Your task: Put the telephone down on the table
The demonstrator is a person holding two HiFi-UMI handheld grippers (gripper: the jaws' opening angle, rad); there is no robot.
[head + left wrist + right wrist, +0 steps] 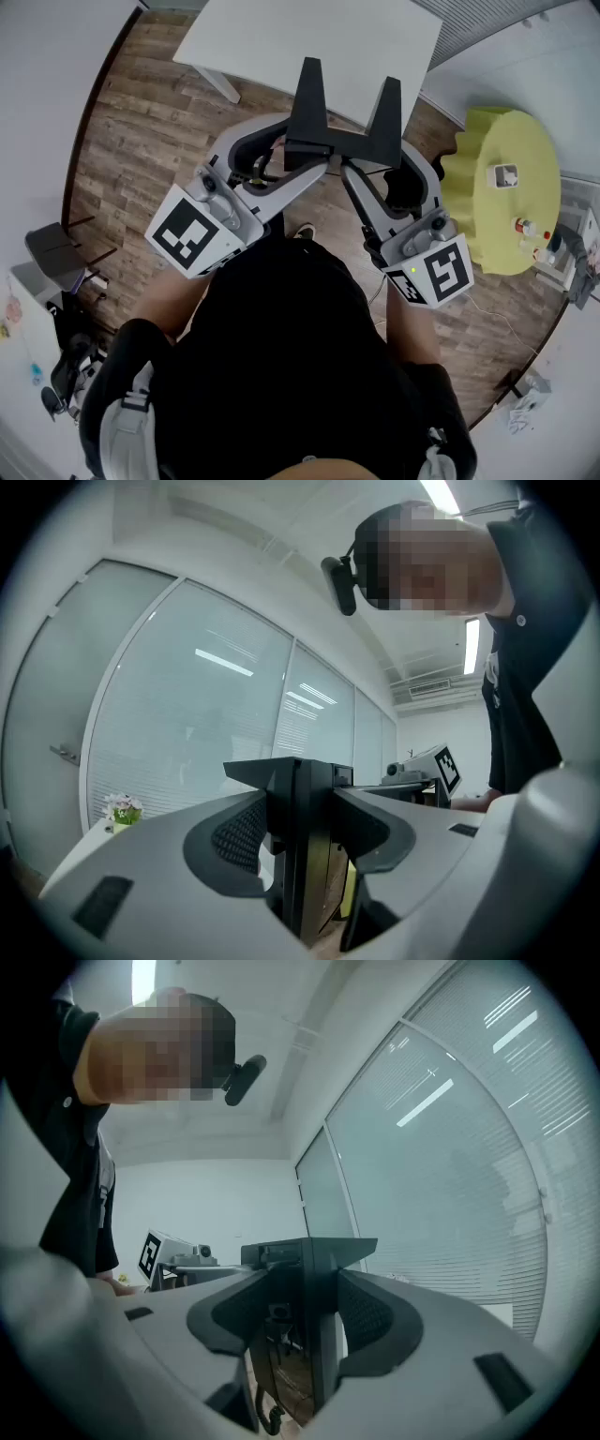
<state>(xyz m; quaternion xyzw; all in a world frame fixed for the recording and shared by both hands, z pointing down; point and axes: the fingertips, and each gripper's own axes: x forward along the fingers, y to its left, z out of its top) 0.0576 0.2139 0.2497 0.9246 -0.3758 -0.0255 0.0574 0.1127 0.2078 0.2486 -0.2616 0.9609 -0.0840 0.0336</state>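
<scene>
The black telephone (pixel 342 141) is a U-shaped piece with two prongs pointing toward the white table (pixel 309 37). I hold it in the air in front of my chest, above the wooden floor. My left gripper (pixel 302 148) is shut on its left end and my right gripper (pixel 380 157) on its right end, the two pointing at each other. In the left gripper view the black slab (pixel 300 846) fills the gap between the ribbed pads (pixel 239 836) of the left gripper (pixel 300 808). The right gripper view shows the telephone (pixel 314 1335) clamped in the right gripper (pixel 305 1288), a curled cord (pixel 272 1419) hanging below.
A round table under a yellow cloth (pixel 506 187) with small items stands at the right. A grey box (pixel 52 248) and dark gear sit at the left wall. Glass partition walls (pixel 206 714) surround the room; a small flower pot (pixel 122 808) stands by one.
</scene>
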